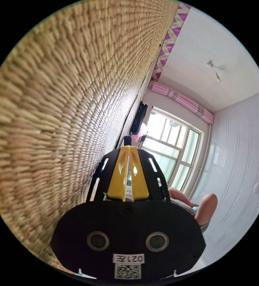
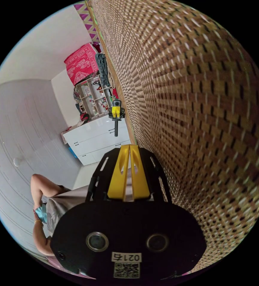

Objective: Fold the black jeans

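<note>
In your left gripper view the woven mat (image 1: 54, 98) lies just beside the left claw (image 1: 129, 149), on that view's left. Beyond the claw tip, at the mat's far edge, sits a dark bundle (image 1: 139, 117), with the window (image 1: 171, 149) behind it. A person's arm (image 1: 195, 202) lies to the claw's right.

In your right gripper view the mat (image 2: 201, 98) is on the right of the right claw (image 2: 129, 147). Ahead, the other claw (image 2: 116, 111) rests at the mat's edge. Behind it stands a cabinet (image 2: 96, 140), with a shelf (image 2: 93, 96) beyond.
</note>
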A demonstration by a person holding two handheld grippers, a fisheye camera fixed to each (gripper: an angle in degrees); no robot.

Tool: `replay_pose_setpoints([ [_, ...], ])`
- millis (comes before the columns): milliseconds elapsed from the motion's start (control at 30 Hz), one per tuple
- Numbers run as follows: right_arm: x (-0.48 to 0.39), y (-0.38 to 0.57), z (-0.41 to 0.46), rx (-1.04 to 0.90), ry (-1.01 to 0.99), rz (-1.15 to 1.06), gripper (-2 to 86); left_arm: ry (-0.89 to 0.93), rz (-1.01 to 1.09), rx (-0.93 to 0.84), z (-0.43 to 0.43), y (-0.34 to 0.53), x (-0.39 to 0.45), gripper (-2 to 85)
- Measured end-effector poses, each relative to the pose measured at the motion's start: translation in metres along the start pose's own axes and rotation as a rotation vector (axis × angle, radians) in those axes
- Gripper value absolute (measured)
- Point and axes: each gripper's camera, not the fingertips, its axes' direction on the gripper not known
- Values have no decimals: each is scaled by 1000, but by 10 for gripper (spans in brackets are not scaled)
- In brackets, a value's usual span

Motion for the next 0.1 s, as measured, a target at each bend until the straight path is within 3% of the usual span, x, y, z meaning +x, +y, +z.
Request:
replay_pose_setpoints([
  [100, 1, 1, 0, 0, 0, 0, -7, 0, 0, 0, 1, 0, 0, -9],
])
